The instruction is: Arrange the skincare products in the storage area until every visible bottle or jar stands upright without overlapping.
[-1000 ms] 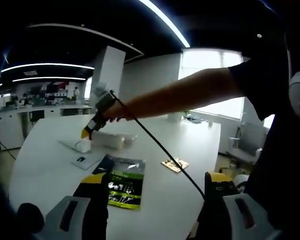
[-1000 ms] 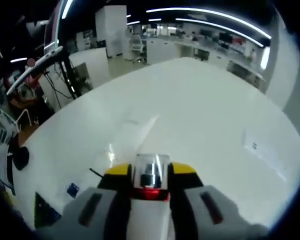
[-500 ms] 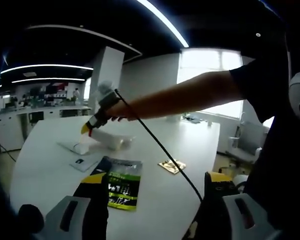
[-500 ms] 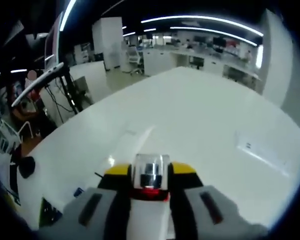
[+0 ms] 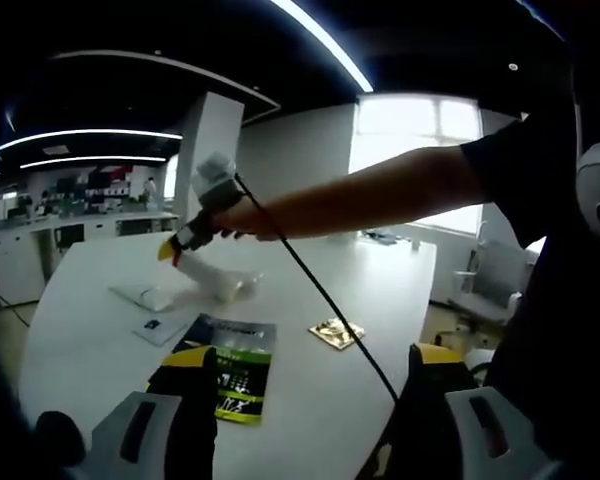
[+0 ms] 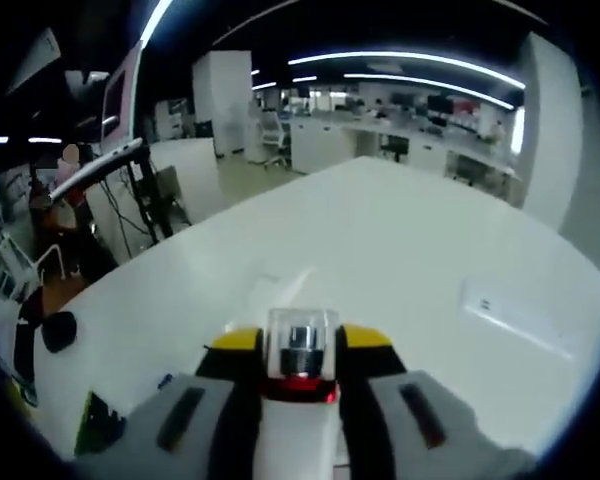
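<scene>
My right gripper (image 6: pixel 300 352) is shut on a white bottle (image 6: pixel 296 432) with a red band and a clear cap (image 6: pixel 301 336) that points forward over the white table (image 6: pixel 400 250). In the left gripper view a person's arm holds that right gripper (image 5: pixel 176 250) out above the table's far left. A white, partly clear item (image 5: pixel 220 281) sits just below its tip; I cannot tell whether it is held. My left gripper (image 5: pixel 308 400) stands open near the table's edge, with nothing between its jaws.
A green and black pouch (image 5: pixel 227 366), a gold sachet (image 5: pixel 330 333), a white card (image 5: pixel 158 328) and a flat white sheet (image 5: pixel 142 295) lie on the table. The right gripper view has a white card (image 6: pixel 508 310) and a black round object (image 6: pixel 58 328) at the left edge.
The right gripper has lifted a little with the bottle still in it. Both views have shifted slightly; the left gripper stays open.
</scene>
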